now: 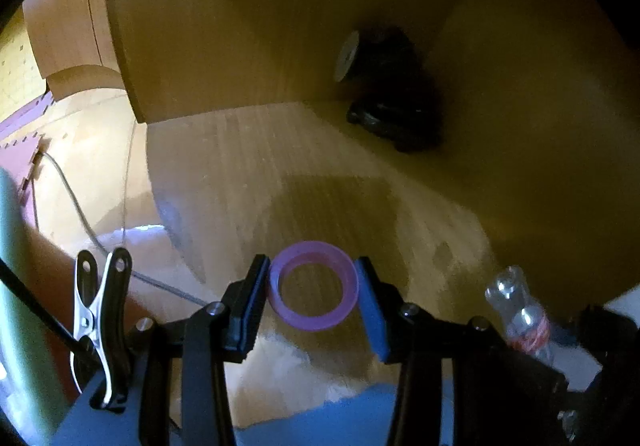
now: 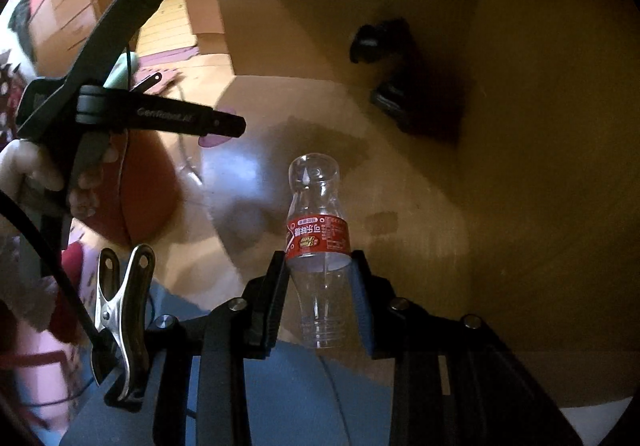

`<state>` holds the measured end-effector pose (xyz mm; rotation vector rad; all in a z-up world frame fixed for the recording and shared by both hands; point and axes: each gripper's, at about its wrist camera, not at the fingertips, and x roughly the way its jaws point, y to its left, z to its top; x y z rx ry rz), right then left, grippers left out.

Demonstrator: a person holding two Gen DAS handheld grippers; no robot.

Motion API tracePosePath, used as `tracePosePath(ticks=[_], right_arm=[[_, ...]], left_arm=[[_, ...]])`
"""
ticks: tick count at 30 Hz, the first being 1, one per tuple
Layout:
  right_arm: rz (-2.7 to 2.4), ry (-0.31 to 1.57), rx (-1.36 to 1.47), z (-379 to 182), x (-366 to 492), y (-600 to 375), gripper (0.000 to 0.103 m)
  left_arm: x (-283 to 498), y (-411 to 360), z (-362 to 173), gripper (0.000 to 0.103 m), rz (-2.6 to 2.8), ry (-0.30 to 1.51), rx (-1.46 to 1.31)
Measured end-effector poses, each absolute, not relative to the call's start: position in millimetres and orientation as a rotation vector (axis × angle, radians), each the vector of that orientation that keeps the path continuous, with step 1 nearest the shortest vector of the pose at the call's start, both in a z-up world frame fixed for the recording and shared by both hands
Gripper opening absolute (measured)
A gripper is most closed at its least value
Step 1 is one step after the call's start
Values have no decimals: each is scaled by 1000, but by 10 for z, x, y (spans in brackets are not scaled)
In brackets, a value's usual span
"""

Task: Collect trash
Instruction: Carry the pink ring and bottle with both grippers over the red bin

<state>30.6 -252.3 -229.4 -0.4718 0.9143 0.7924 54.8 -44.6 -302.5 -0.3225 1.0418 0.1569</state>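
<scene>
Holding a purple ring (image 1: 312, 285) between the pads of my left gripper (image 1: 312, 296), I have the jaws set partway, each blue-faced pad pressed against one side of the ring. The ring hangs above the wooden floor (image 1: 280, 165), its open middle facing the camera. My right gripper (image 2: 320, 302) is clamped on a clear plastic bottle (image 2: 318, 242), the pads gripping it just under its red label (image 2: 318, 238). The bottle is empty and capless, with its threaded neck pointing back toward me and its base pointing away, over the same wooden floor.

Taking the bottle as my landmark: in the left wrist view it shows at the right of the ring, well apart from it. In the right wrist view my left gripper appears up and to the left of the bottle, held in my gloved hand (image 2: 28, 169). Beyond the bottle, toward the wooden panels, sits a dark object (image 2: 404, 85) I cannot make out.
</scene>
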Motion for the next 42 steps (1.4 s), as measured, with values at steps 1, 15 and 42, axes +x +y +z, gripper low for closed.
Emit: tracePosePath(ticks=[1, 15, 42], right_arm=[[803, 908, -483, -2217, 281, -2507, 32], [1072, 846, -766, -1578, -174, -1911, 32], [1059, 791, -714, -984, -908, -885, 32]], left_arm=[[438, -424, -2954, 45, 154, 1040, -318], [-239, -288, -1914, 45, 144, 981, -339], [-1516, 1042, -899, 45, 411, 968, -480]])
